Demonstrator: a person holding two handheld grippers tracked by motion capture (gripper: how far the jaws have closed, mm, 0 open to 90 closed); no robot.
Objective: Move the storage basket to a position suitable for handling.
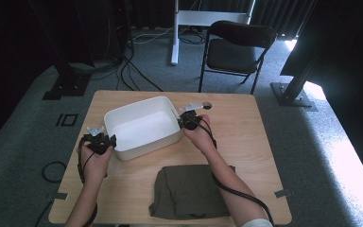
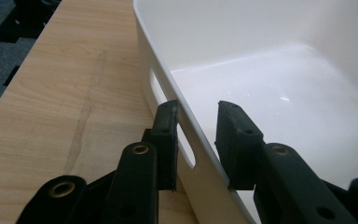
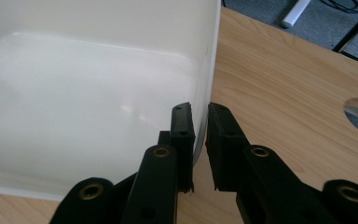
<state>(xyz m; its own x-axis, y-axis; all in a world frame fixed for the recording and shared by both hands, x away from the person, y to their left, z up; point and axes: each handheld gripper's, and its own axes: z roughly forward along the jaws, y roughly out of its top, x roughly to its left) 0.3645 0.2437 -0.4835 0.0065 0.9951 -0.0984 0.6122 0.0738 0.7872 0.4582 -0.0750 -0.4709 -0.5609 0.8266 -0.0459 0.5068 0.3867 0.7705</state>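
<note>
Wooden table (image 1: 246, 137) carries a white tub (image 1: 142, 126); the left gripper (image 2: 196, 128) straddles its wall loosely, the right gripper (image 3: 199, 122) seemingly pinches the opposite rim.

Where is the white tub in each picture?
High view: the white tub sits in the middle of the wooden table, between the left gripper and the right gripper.
Left gripper view: its wall and bare inside lie at upper right, one jaw on each side of the wall.
Right gripper view: it lies at upper left, its wall pinched between the jaws.
Shared landmark: the wooden table under the tub.
</note>
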